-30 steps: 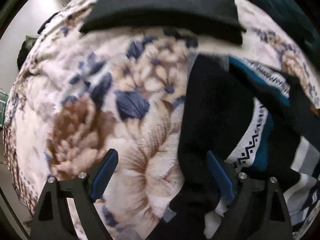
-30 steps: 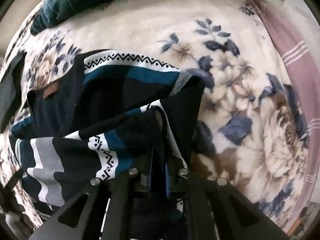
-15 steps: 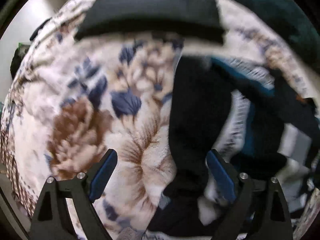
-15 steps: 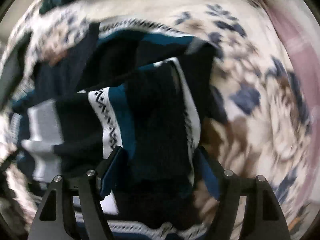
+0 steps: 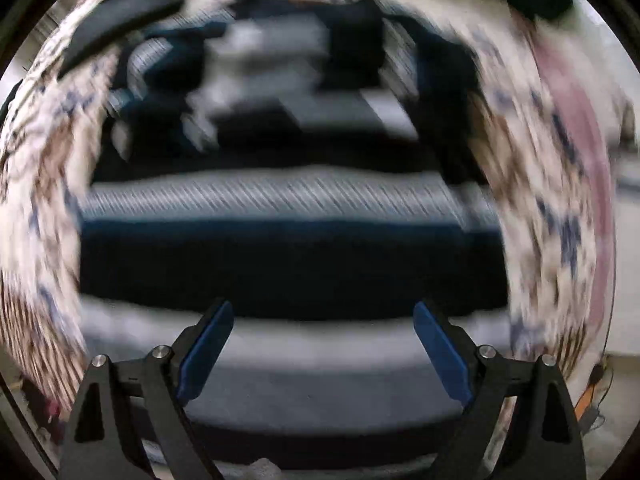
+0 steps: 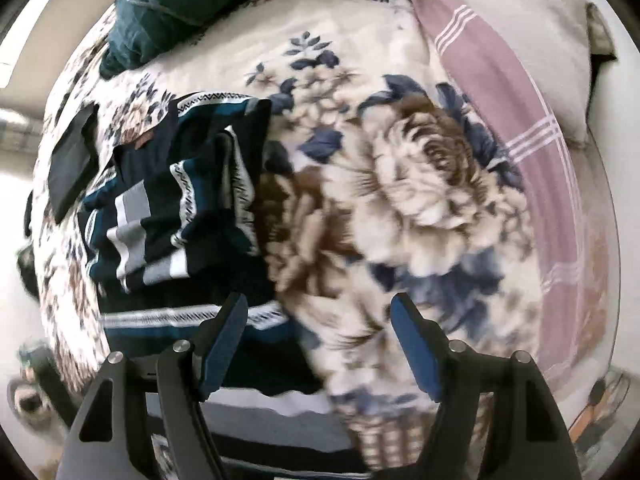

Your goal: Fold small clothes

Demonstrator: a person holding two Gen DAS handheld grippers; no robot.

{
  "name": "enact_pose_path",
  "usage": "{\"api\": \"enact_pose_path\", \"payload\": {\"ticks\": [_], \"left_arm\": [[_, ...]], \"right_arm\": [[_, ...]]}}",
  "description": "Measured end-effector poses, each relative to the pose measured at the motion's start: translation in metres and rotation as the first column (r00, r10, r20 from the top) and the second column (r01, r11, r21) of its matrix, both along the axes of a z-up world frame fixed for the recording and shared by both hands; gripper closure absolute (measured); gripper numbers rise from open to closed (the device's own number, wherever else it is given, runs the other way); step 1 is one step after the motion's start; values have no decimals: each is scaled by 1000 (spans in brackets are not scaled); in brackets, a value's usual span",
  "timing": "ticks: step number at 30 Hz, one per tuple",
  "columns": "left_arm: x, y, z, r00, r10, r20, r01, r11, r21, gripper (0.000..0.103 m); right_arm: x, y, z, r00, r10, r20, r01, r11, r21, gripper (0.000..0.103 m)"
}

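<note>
Beneath the wide-open right gripper (image 6: pixel 318 340) lies bare fluffy floral blanket (image 6: pixel 420 184), free ahead and rightward. The dark striped knitted sweater (image 6: pixel 180 216) fills its left; a teal garment heap (image 6: pixel 180 4) blocks far ahead.

The left wrist view is smeared throughout: the striped sweater (image 5: pixel 288 208) and floral blanket (image 5: pixel 552 208) lose their patterns. In the right wrist view, the frame crops the teal garment (image 6: pixel 168 4) at 11 o'clock, and a blurred object (image 6: pixel 28 396) at 8 o'clock stays unidentifiable.

Both wrist views face down, near; share striped garment (image 5: pixel 288 248) (image 6: pixel 168 216).
</note>
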State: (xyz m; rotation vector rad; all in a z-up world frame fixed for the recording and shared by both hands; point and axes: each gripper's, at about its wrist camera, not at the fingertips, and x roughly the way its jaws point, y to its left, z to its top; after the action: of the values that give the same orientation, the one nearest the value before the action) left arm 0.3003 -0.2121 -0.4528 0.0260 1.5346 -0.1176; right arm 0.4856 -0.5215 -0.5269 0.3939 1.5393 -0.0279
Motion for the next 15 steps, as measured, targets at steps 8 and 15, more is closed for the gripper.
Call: {"api": "enact_pose_path", "payload": {"ticks": [8, 15], "left_arm": [[-106, -123, -58, 976, 38, -214, -46, 998, -35, 11], [-123, -151, -99, 986, 111, -123, -97, 989, 112, 9]], "right_arm": [[19, -46, -36, 980, 199, -10, -198, 978, 74, 27], [54, -34, -87, 980, 186, 69, -196, 957, 214, 27]]}}
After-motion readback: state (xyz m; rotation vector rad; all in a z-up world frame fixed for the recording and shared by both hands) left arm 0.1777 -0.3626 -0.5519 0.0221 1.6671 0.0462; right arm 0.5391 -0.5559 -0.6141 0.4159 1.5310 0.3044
